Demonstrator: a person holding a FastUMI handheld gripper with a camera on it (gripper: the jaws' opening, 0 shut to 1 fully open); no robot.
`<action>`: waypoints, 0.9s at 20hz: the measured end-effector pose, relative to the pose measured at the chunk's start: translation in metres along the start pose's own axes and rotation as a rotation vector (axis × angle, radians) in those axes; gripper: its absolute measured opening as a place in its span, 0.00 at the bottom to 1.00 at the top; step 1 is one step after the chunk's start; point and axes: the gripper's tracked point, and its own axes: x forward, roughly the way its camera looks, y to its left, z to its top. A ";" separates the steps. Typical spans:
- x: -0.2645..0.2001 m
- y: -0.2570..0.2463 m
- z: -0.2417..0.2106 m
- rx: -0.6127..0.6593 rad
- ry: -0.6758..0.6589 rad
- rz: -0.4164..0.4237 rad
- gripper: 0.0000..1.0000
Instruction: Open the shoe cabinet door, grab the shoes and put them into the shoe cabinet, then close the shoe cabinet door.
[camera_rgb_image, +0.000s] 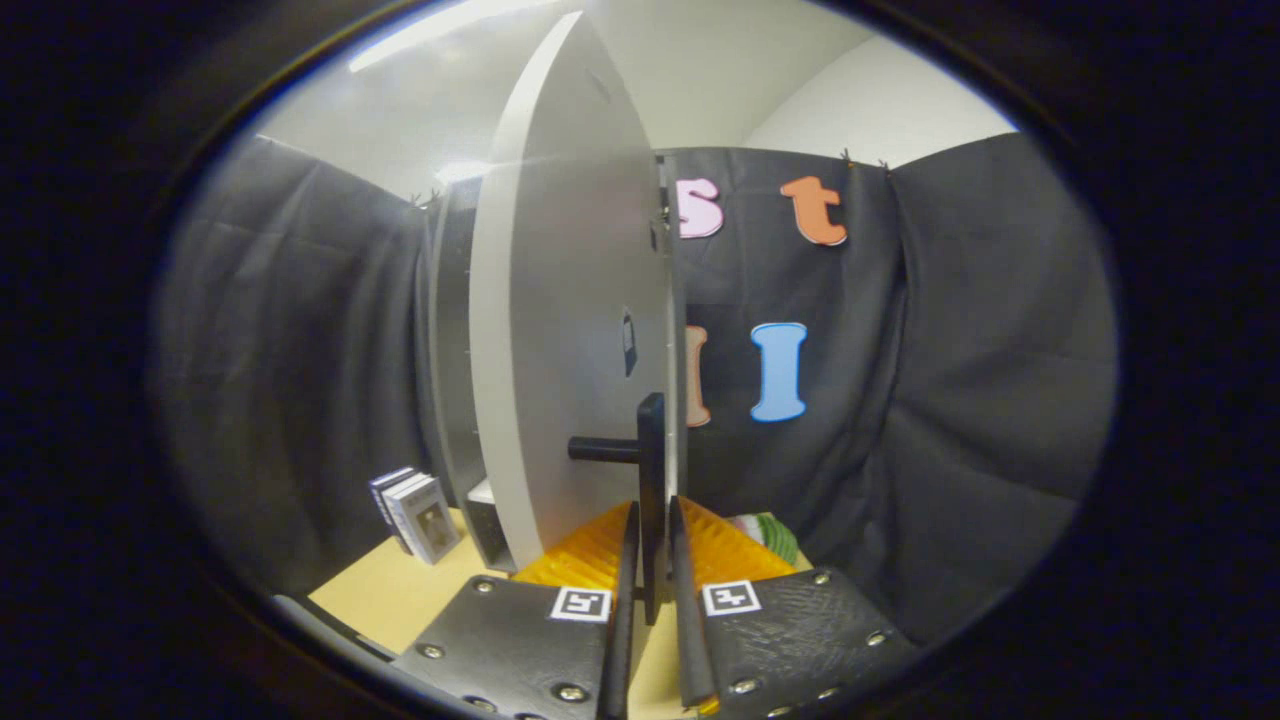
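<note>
The hand-held gripper (652, 560) clamps the slim black bar handle (651, 470) of the smooth grey cabinet door (570, 330); small boxes (420, 512) stand on the pale wooden worktop (390, 595).

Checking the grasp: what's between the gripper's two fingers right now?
The door's black handle sits between the gripper fingers, which close on it, in the gripper view.

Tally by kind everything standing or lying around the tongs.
Cabinet doors: 1
Door handles, clamped between the tongs: 1
Small boxes on the tabletop: 2
Green-striped thing, too hidden to identify: 1
Total: 5
</note>
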 end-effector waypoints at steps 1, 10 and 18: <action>0.001 -0.006 0.001 -0.002 -0.005 -0.002 0.19; 0.007 -0.061 0.001 0.015 0.000 0.066 0.20; -0.005 -0.068 -0.001 0.009 0.013 0.116 0.26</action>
